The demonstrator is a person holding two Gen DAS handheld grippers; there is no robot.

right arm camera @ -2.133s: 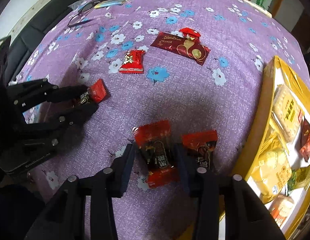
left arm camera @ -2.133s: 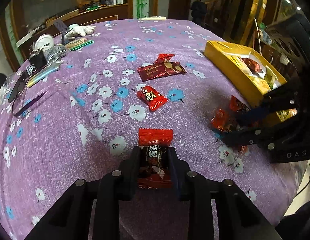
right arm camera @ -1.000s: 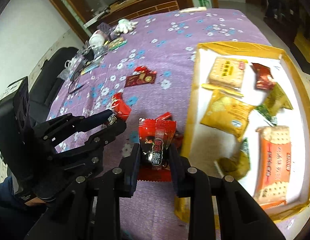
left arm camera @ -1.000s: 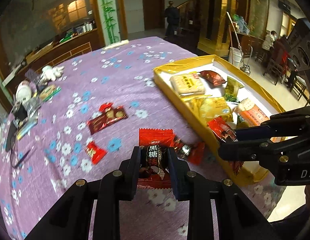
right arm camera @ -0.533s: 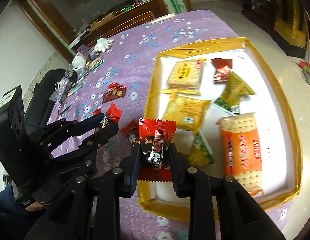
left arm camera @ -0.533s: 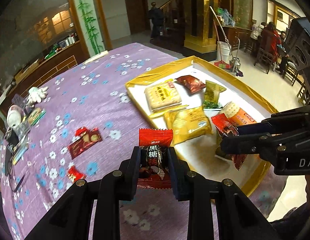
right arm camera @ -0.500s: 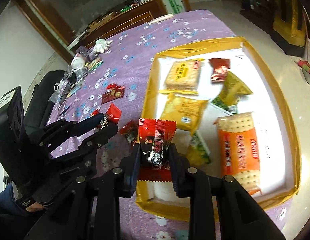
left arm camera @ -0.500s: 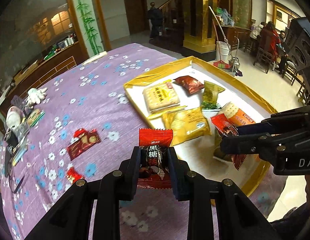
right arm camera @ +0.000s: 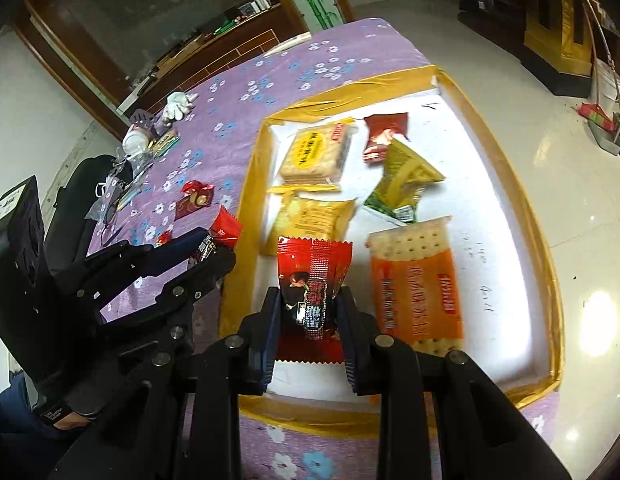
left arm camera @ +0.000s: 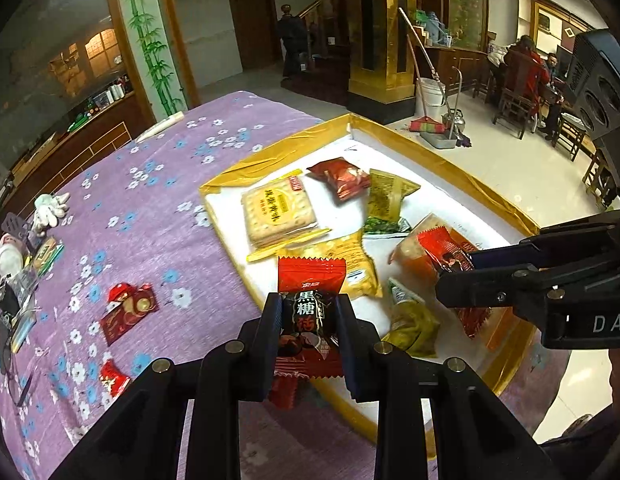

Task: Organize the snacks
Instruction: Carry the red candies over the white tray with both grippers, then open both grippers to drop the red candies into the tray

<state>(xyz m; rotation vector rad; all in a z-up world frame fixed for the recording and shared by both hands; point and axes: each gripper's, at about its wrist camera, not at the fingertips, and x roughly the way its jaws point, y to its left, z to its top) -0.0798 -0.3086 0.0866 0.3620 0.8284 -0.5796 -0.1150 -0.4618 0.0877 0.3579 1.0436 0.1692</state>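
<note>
My left gripper is shut on a red-and-black candy packet, held above the near-left rim of the yellow tray. My right gripper is shut on a second red candy packet over the tray's white floor. In the left wrist view the right gripper comes in from the right over the tray with its red packet. The right wrist view shows the left gripper at the left, beside the tray's rim. The tray holds cracker packs, a dark red pouch and green packets.
On the purple flowered cloth lie a dark red chocolate pack and a small red candy. Cluttered items and a white glove sit at the far left edge. The tray sits at the table's right edge, above the floor.
Both grippers have carried their red packets from the purple cloth to the tray. The tray now fills the middle of both views; the grips stayed the same.
</note>
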